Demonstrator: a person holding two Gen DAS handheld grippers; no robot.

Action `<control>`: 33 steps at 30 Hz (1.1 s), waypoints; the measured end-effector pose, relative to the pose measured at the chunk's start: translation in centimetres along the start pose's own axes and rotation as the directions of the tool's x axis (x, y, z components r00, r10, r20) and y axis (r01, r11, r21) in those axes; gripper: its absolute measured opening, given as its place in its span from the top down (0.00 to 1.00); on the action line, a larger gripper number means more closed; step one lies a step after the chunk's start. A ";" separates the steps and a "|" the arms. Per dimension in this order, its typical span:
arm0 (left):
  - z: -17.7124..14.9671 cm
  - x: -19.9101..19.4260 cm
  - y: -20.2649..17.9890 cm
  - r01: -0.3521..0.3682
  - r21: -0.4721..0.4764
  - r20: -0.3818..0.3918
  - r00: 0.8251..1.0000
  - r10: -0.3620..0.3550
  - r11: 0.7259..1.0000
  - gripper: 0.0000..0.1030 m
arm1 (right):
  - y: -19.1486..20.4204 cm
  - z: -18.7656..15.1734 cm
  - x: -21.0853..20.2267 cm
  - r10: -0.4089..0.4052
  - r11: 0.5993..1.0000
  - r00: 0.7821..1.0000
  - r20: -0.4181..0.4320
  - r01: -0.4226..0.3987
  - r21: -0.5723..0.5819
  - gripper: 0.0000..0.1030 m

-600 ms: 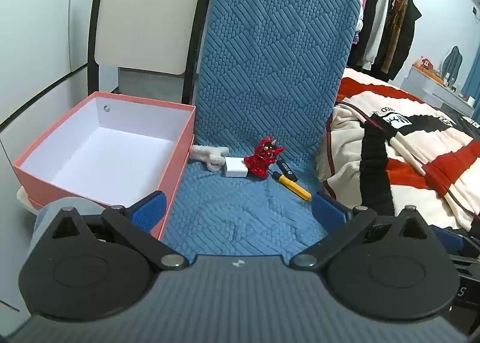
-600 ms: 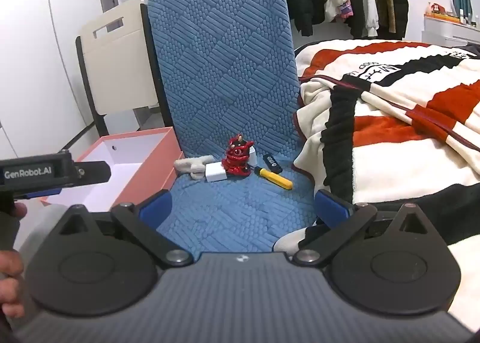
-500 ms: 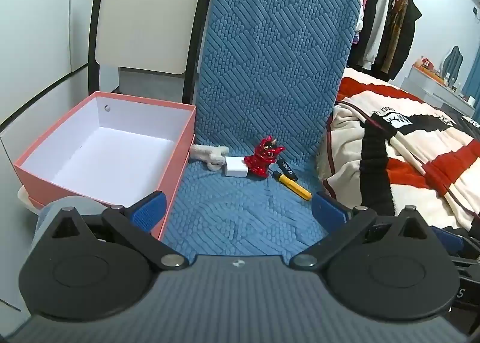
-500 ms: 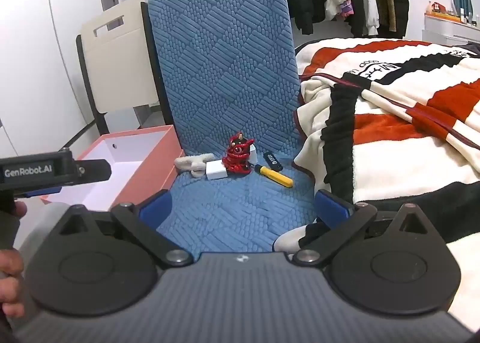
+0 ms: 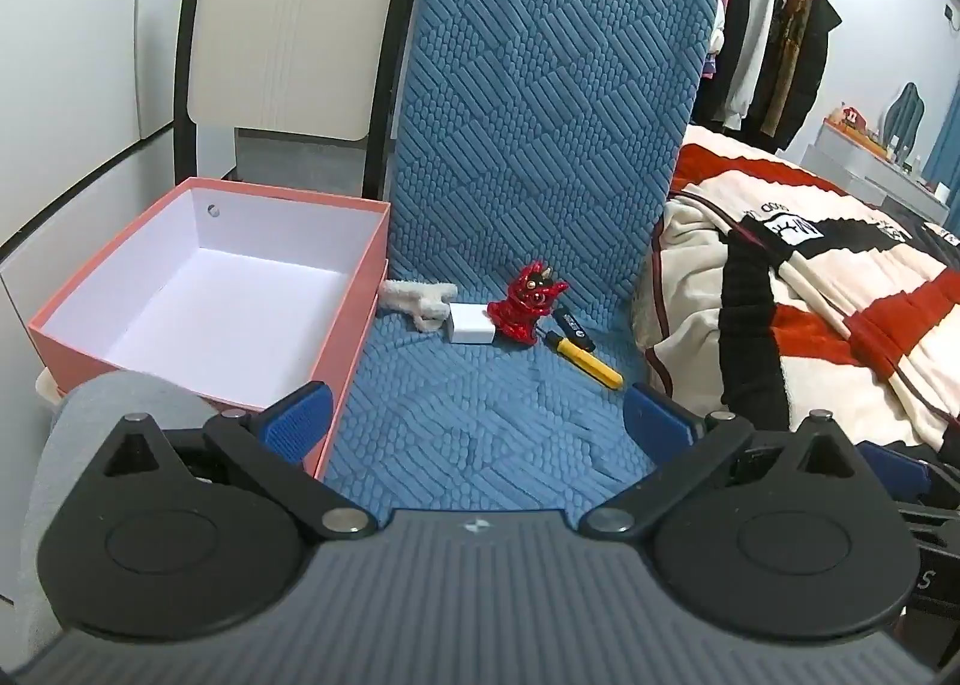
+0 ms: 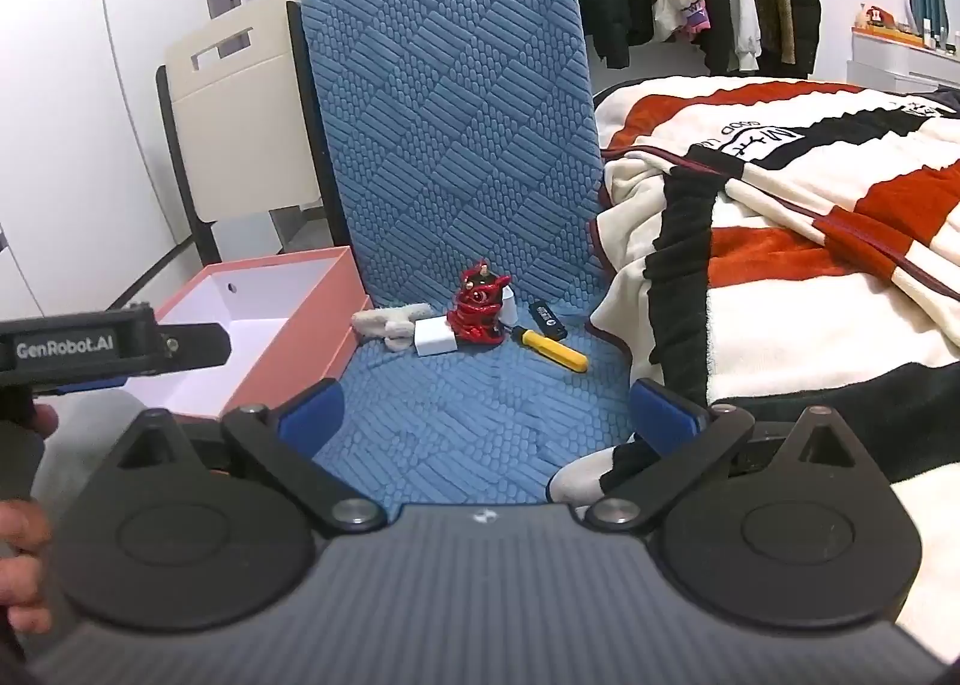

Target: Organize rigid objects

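Near the back of the blue chair seat [image 5: 480,421] stand a red glossy figurine [image 5: 528,306] [image 6: 478,308], a white charger block [image 5: 471,324] [image 6: 433,338], a black USB stick [image 5: 573,322] [image 6: 548,318], a yellow-and-black pen-like tool [image 5: 585,362] [image 6: 551,348] and a white fuzzy piece [image 5: 417,298] [image 6: 387,322]. An open pink box [image 5: 210,289] [image 6: 264,319] with a white inside stands left of the seat. My left gripper [image 5: 477,424] and right gripper [image 6: 486,409] both hover open over the seat's front, well short of the objects, holding nothing.
A striped red, black and cream blanket [image 5: 810,289] [image 6: 780,241] lies on the bed to the right of the chair. A beige folding chair [image 5: 288,37] stands behind the box. Clothes hang on a rack [image 5: 768,43] at the back. The left gripper's body [image 6: 90,349] shows at the right view's left edge.
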State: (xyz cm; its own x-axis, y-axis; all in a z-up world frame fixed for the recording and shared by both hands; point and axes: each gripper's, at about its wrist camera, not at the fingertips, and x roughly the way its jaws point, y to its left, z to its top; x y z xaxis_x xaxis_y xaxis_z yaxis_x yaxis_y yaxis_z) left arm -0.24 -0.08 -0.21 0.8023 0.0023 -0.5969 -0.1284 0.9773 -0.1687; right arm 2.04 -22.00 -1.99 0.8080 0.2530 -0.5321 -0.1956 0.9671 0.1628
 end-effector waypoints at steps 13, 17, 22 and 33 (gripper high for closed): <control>-0.1 1.7 -0.3 0.009 0.020 -0.017 1.000 -0.008 1.000 0.00 | -0.3 0.0 0.4 -0.049 0.998 0.999 0.021 0.049 -0.031 0.00; -0.4 2.2 -0.2 0.009 0.021 -0.027 1.000 -0.008 1.000 0.00 | -0.6 -0.2 0.8 -0.049 0.999 0.999 -0.008 0.049 -0.016 0.00; -0.6 2.6 -0.3 0.008 0.027 -0.032 0.999 -0.007 1.000 0.00 | -0.8 -0.7 1.0 -0.044 0.999 0.999 -0.025 0.044 -0.006 0.00; -1.1 3.4 -0.6 0.013 0.028 -0.057 0.998 -0.011 1.000 0.00 | -0.7 -0.9 1.4 -0.042 0.998 0.997 -0.065 0.040 -0.045 0.00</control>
State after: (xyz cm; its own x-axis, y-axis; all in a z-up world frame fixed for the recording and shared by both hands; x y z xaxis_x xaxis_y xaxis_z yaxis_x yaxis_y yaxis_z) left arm 1.94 -0.91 -2.99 0.7694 -0.0206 -0.6384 -0.1014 0.9829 -0.1540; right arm 2.79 -22.28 -3.60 0.7776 0.2130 -0.5916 -0.1884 0.9766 0.1040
